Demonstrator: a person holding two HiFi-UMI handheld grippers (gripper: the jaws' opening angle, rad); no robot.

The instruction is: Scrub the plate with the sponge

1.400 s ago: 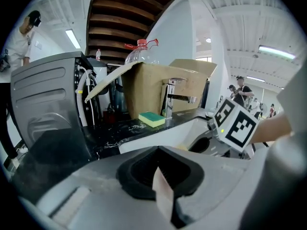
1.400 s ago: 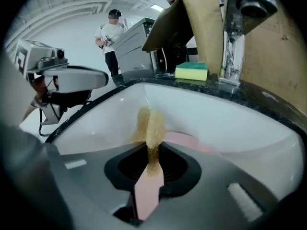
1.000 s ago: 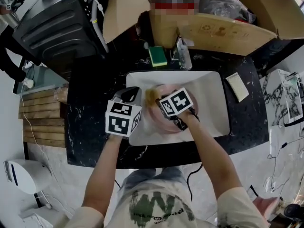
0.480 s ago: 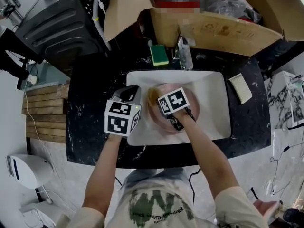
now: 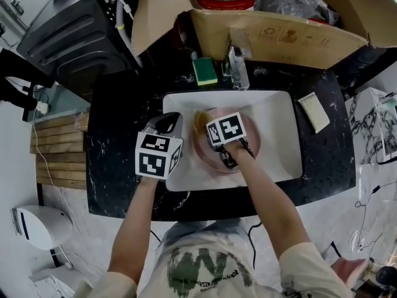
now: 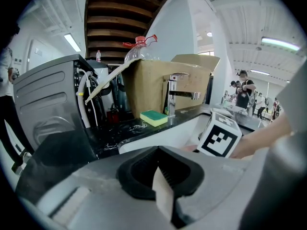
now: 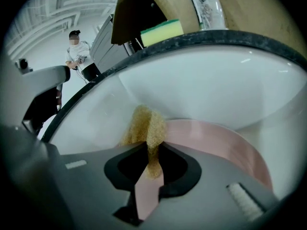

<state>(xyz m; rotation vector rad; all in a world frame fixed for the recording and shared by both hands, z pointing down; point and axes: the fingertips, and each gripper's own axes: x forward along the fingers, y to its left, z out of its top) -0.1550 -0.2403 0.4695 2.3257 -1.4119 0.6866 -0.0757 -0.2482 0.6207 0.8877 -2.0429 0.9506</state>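
While box and faucet crowd the sink at 12 o'clock, the pink plate sits inside, left gripper pinching its 9 o'clock edge, right gripper clamping the tan sponge against it.

Coarse, scratchy tan sponge there; smooth, faintly shiny pink plate; glossy white sink; polished black speckled stone counter; matt brown cardboard box.
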